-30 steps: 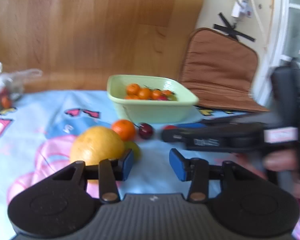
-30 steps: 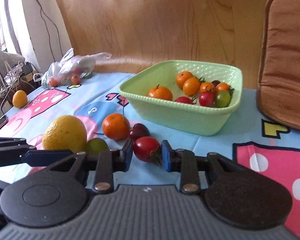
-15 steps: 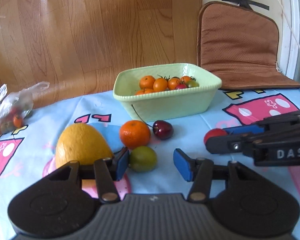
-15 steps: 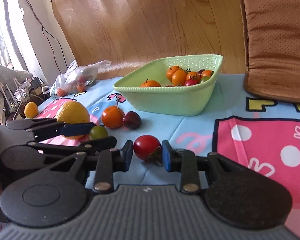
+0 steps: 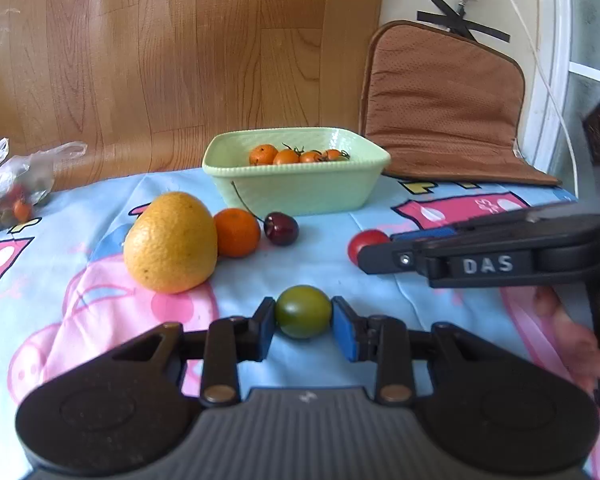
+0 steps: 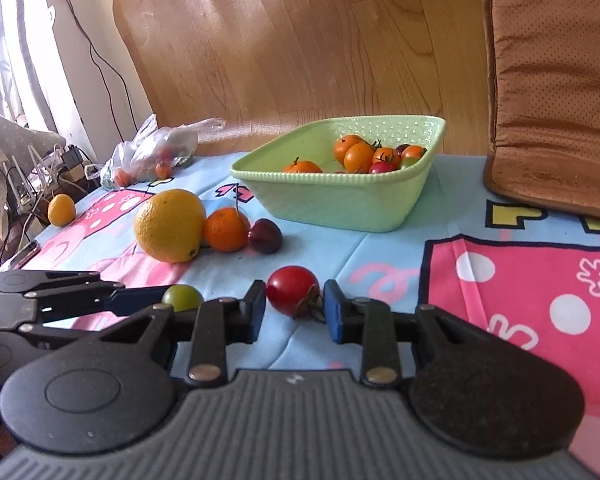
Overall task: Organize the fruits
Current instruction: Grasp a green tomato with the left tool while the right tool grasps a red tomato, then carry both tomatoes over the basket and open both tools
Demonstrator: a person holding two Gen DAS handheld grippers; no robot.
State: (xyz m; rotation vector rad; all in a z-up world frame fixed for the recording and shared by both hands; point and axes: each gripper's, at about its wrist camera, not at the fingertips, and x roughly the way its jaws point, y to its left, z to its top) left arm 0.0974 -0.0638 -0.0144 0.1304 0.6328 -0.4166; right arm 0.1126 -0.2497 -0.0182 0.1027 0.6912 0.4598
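Scanning left to right from the green bowl point(image 5: 296, 184) as landmark: far left of it, at the table's back edge, a clear plastic bag point(image 5: 10, 184) holds small red and orange fruits, too blurred to count. Left-front of the bowl lie a large yellow citrus point(image 5: 171, 242), touching a mandarin point(image 5: 237, 232), then a dark cherry point(image 5: 281, 228) just beside the mandarin. All three rest on the patterned tablecloth point(image 5: 80, 240), outside the bowl.

The bowl contains a mandarin-like fruit and several orange, red and green cherry tomatoes point(image 6: 374, 156), clustered toward its far right corner in the right wrist view.

In front of the bowl, the left gripper point(image 5: 303, 318) pinches a green tomato point(image 5: 303, 312); both blue pads point(image 5: 342, 330) press its sides. The tomato sits at tablecloth level; contact with the cloth cannot be told.

Right-front of the bowl, the right gripper point(image 6: 295, 306) straddles a red tomato point(image 6: 293, 290), stem toward the right pad. Fingers are pressed to the fruit or nearly so; a thin gap at the right pad cannot be excluded. A hand point(image 5: 572, 328) holds this gripper's grip.

Right of the bowl, a brown cushion point(image 5: 444, 104) leans upright.
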